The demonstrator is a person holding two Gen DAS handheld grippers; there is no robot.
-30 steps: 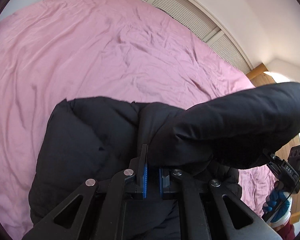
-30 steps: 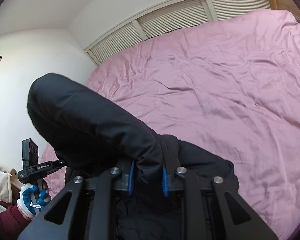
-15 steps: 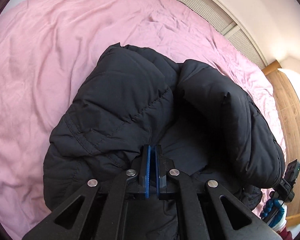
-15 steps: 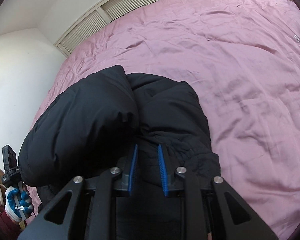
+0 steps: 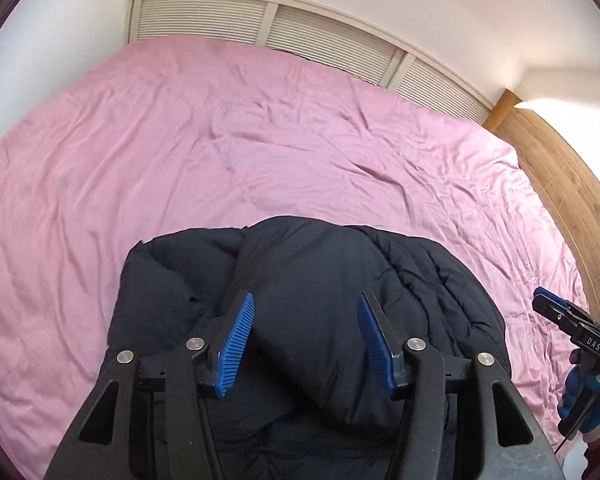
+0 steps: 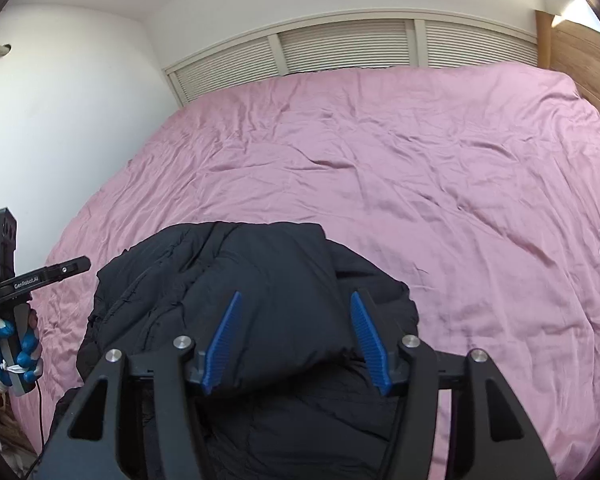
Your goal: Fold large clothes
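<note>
Black padded jacket [image 5: 312, 312] now lies folded in a heap on the near part of the pink bed sheet [image 5: 260, 152]; a second ago both sleeves were lifted and pinched. The left gripper [image 5: 306, 334] and right gripper [image 6: 296, 338] have let go: each has its jaws opening above the jacket, blue pads [image 5: 236, 344] clear of the fabric. Count: one jacket, two grippers, two blue-gloved hands [image 6: 4, 352].

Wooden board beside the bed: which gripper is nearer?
Right. The right gripper hangs over the jacket toward the wooden board, the left gripper on the far side; both jaws are opening, gripping nothing.
</note>
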